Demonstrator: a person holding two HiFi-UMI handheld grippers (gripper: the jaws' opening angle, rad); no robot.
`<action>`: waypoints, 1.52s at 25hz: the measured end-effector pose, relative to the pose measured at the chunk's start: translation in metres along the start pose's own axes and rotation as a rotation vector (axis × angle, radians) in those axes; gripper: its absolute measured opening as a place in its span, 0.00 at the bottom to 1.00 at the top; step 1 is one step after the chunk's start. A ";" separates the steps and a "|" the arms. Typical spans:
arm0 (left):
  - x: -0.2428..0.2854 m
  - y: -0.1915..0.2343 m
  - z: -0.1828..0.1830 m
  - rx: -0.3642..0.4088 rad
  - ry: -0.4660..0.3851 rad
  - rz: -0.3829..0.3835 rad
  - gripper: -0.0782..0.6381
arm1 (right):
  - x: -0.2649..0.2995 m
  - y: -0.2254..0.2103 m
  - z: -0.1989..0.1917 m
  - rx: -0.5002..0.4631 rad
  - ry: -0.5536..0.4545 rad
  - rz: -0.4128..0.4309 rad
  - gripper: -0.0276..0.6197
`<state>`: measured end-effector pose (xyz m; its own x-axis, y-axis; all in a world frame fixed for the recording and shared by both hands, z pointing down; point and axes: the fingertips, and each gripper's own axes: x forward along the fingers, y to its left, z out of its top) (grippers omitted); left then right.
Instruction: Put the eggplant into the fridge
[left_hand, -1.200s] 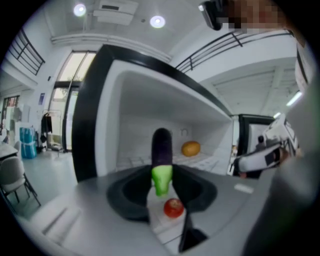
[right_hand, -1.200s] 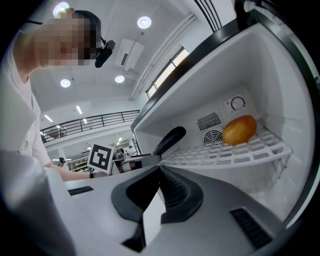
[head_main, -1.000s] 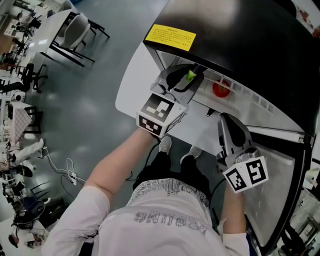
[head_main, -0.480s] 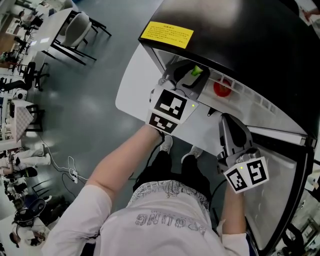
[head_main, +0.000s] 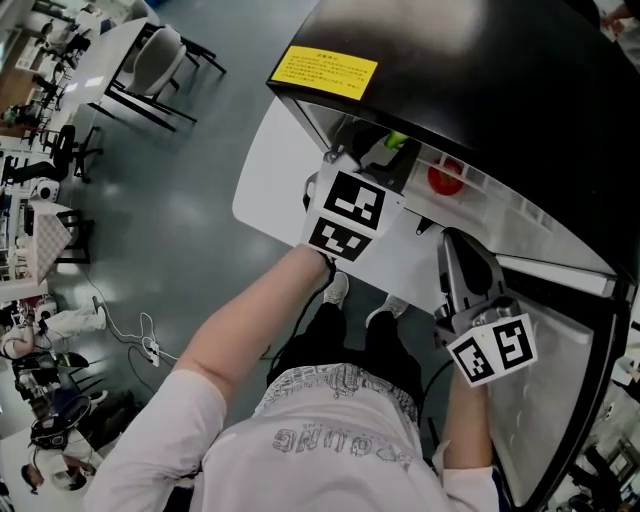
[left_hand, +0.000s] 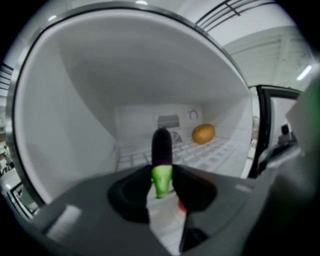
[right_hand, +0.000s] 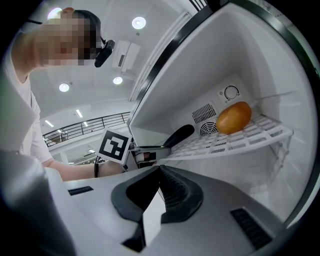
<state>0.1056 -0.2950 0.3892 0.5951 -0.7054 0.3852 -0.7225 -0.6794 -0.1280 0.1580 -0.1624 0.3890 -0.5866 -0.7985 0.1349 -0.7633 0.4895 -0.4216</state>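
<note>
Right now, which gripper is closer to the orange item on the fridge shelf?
Left. The left gripper, holding the eggplant, is at the shelf front with the orange item beyond it. The right gripper is outside, clamped on the fridge door.

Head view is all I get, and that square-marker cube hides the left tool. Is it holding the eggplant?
Observer: Yes. The left tool is shut on the eggplant, at its green stem end; the dark tip points into the fridge.
Operator: Is anything else up there?
Observer: A round orange-brown fruit sits at the back of the wire shelf, apart from the eggplant.
Operator: Is the eggplant on the shelf yet?
Observer: Its tip reaches over the shelf's front; I can't tell whether it touches.
</note>
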 end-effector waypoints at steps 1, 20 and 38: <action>0.001 0.000 0.000 0.000 0.005 0.003 0.30 | 0.000 -0.001 0.000 0.001 0.000 0.000 0.05; 0.011 0.001 -0.003 0.025 0.058 0.017 0.30 | 0.001 -0.007 0.000 0.009 0.001 0.001 0.05; 0.008 0.000 -0.002 0.012 0.037 0.022 0.34 | -0.003 -0.004 -0.002 0.008 0.005 -0.006 0.05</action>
<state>0.1096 -0.3008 0.3938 0.5654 -0.7122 0.4161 -0.7309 -0.6664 -0.1475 0.1622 -0.1614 0.3916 -0.5833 -0.7999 0.1415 -0.7647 0.4820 -0.4276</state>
